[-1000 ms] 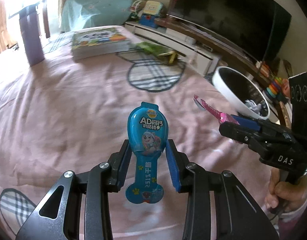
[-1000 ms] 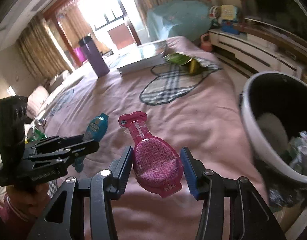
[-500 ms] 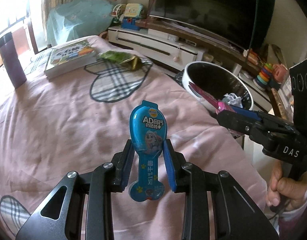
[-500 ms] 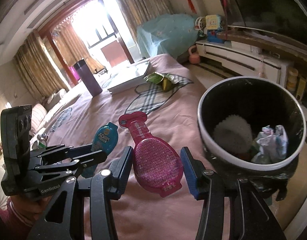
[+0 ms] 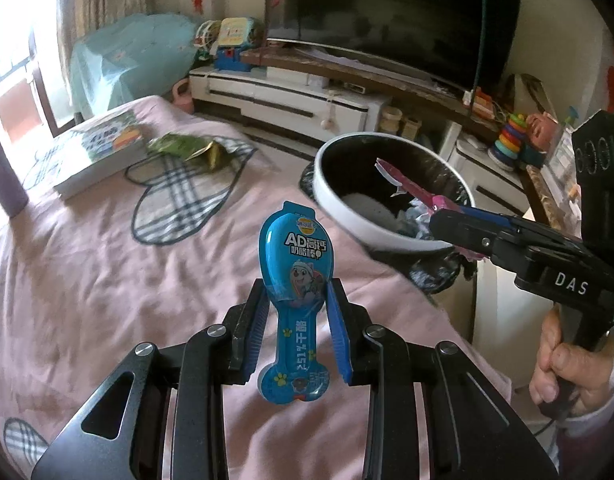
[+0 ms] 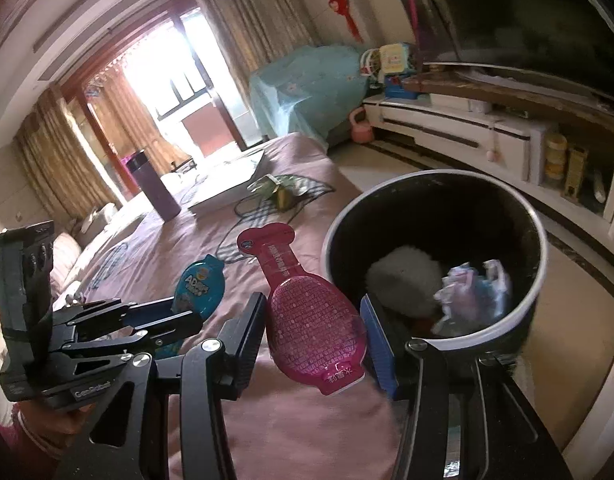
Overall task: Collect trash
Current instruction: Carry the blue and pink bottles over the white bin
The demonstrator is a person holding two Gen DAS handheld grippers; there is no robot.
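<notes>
Left wrist view: the left gripper (image 5: 297, 316) clamps a glossy blue bone-shaped wrapper (image 5: 295, 280) beside the bin (image 5: 371, 236) (white-rimmed, round). Right wrist view: the right gripper (image 6: 313, 332) pinches a textured pink wrapper (image 6: 311, 316) beside that bin (image 6: 519, 312).

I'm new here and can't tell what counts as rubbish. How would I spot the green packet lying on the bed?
Start at the pink bedspread and look to its far end, toward the white TV cabinet. There a thick book lies flat; the green packet sits just beside it, on a plaid heart pattern. It is the only crumpled green thing there, with a gold foil edge.
</notes>
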